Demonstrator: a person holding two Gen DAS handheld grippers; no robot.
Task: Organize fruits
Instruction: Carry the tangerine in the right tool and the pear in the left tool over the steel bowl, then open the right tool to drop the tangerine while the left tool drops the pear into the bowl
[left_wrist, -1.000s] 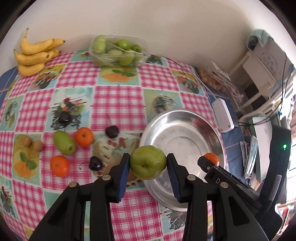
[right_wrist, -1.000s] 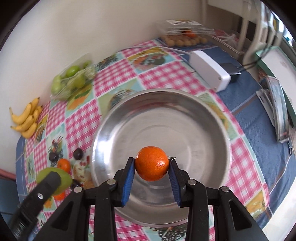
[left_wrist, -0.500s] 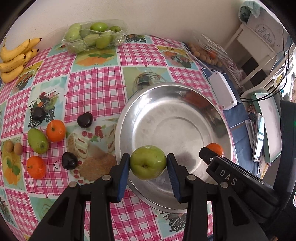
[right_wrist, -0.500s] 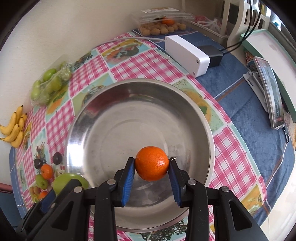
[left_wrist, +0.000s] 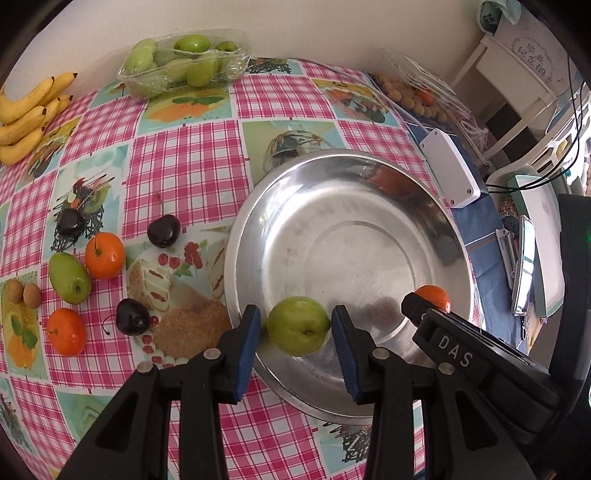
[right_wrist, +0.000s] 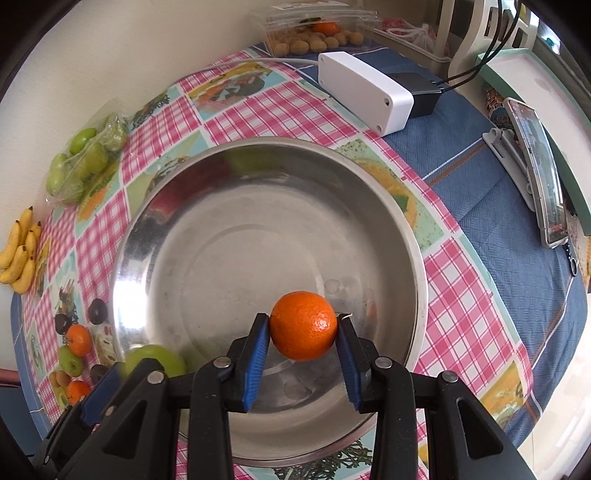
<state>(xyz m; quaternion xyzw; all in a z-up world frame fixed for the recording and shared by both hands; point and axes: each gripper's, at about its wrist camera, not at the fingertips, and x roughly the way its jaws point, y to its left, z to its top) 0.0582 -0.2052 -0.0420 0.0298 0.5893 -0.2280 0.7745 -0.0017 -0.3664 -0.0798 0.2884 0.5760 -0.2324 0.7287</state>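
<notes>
Fruits are going into the steel bowl (left_wrist: 258, 206), and I am at the drop-off step: my left hand-held gripper (left_wrist: 295, 328) pinches a green apple (left_wrist: 297, 325) over the bowl's lower rim, low in the frame, while my right hand-held gripper (right_wrist: 302, 328) clamps an orange (right_wrist: 303, 325) above the bowl's floor. Next, I judge, both need lowering and gentle release, so neither fruit rolls out.
</notes>
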